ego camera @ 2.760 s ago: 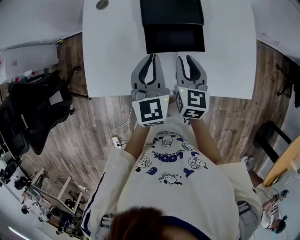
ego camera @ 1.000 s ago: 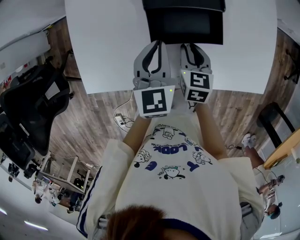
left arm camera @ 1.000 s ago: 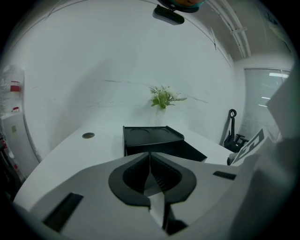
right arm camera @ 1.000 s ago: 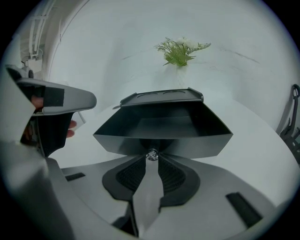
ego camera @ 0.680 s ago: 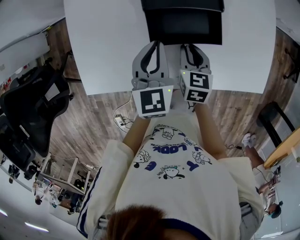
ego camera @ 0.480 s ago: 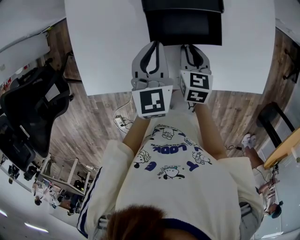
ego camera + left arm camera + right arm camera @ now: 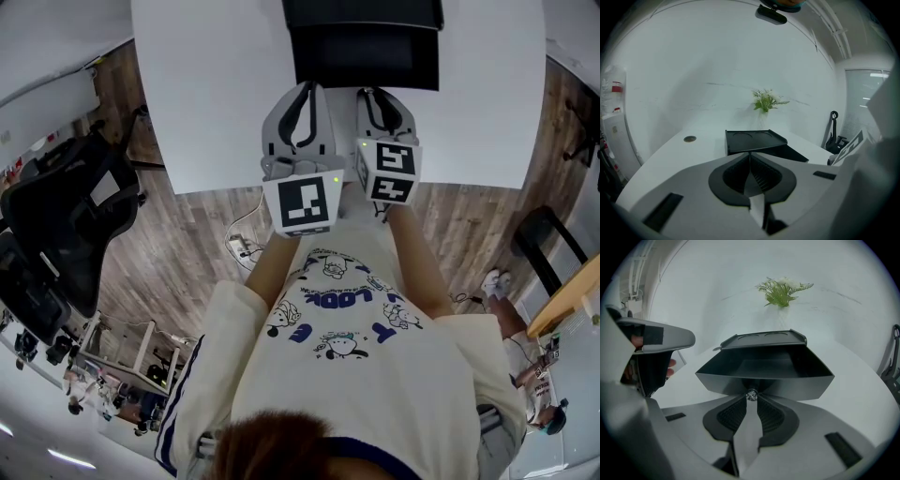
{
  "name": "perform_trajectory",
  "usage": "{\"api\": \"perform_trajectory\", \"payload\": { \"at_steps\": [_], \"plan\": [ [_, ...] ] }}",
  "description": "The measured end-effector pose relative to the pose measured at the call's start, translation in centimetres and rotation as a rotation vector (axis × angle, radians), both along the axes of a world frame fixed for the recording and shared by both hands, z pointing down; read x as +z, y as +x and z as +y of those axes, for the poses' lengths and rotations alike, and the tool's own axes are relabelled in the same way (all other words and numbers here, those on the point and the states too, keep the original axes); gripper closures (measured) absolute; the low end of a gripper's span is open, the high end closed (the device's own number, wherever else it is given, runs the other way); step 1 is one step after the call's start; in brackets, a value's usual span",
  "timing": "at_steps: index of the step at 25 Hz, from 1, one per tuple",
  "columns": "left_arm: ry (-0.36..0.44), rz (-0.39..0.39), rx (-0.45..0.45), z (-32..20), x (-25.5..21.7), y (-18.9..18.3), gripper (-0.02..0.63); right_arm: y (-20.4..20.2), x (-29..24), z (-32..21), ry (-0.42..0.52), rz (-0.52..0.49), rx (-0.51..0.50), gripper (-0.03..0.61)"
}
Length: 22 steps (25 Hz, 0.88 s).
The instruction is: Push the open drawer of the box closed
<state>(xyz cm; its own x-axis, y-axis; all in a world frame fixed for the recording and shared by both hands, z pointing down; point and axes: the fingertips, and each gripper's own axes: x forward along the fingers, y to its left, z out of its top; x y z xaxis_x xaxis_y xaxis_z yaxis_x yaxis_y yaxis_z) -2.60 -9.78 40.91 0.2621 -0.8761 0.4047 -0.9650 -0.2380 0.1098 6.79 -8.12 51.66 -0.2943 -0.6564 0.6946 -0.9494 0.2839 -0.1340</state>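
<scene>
A black box (image 7: 364,11) stands on the white table (image 7: 216,94) with its drawer (image 7: 366,61) pulled out towards me. In the right gripper view the drawer (image 7: 764,373) fills the middle, and its small metal knob (image 7: 751,394) sits between the tips of my right gripper (image 7: 751,397), whose jaws are closed on it. My right gripper (image 7: 372,92) meets the drawer front in the head view. My left gripper (image 7: 309,90) is beside it on the left, shut and empty. In the left gripper view, the left gripper (image 7: 750,155) points at the box (image 7: 754,140) from just left of the drawer (image 7: 790,153).
A small green plant (image 7: 782,291) stands at the table's far edge behind the box. A round cable grommet (image 7: 690,138) is set in the tabletop to the left. A black office chair (image 7: 66,216) is on the wooden floor at the left of the table.
The head camera has shifted a little. Both grippers stay side by side at the drawer front, and the drawer looks as far out as before.
</scene>
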Motion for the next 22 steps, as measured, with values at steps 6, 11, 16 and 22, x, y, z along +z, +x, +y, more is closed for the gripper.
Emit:
{"api": "perform_trajectory", "payload": {
  "at_steps": [6, 11, 16, 22],
  "plan": [
    [-0.001, -0.002, -0.004, -0.4, 0.0, -0.3, 0.592, 0.0, 0.2, -1.0, 0.013, 0.004, 0.003, 0.491],
    [0.0, -0.002, -0.009, -0.9, -0.1, -0.7, 0.592, 0.0, 0.2, -1.9, 0.018, 0.009, 0.008, 0.491],
    [-0.004, 0.005, -0.014, -1.6, 0.0, -1.1, 0.592, -0.2, 0.2, -3.0, 0.023, 0.011, 0.015, 0.492],
    [-0.011, 0.006, -0.015, -2.3, 0.1, -1.3, 0.592, -0.3, 0.1, -4.2, 0.026, 0.01, 0.016, 0.491]
  ]
}}
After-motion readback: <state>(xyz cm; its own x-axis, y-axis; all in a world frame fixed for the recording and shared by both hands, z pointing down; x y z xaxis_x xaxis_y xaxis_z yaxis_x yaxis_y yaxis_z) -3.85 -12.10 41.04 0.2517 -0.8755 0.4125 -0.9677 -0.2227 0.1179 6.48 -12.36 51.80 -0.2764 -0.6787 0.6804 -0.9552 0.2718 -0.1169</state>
